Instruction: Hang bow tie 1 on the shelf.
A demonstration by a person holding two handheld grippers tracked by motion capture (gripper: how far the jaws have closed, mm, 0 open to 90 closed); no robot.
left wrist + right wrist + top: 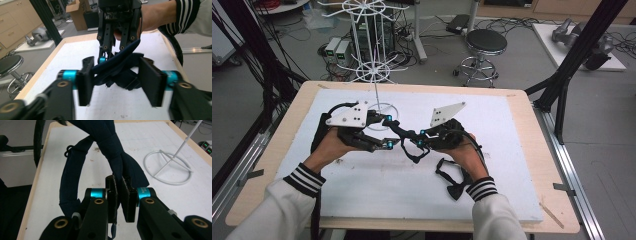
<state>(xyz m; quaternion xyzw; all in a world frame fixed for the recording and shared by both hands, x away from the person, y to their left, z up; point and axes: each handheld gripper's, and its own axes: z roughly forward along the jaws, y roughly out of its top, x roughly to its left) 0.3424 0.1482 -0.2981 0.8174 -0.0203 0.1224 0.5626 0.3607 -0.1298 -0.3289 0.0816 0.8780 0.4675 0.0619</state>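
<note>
A dark navy bow tie with a strap hangs between my two grippers above the white foam board. My right gripper is shut on one end of it; in the right gripper view the pads pinch the fabric, and the tie's knot and strap loop stretch away from them. My left gripper faces it from the left. In the left gripper view its jaws stand around the tie. One pad is at the cloth and the other is a little off it.
A second dark bow tie lies on the board beside the right wrist. A white wire display stand rises behind the grippers, its ring base on the board. A stool and cables are on the floor beyond the table.
</note>
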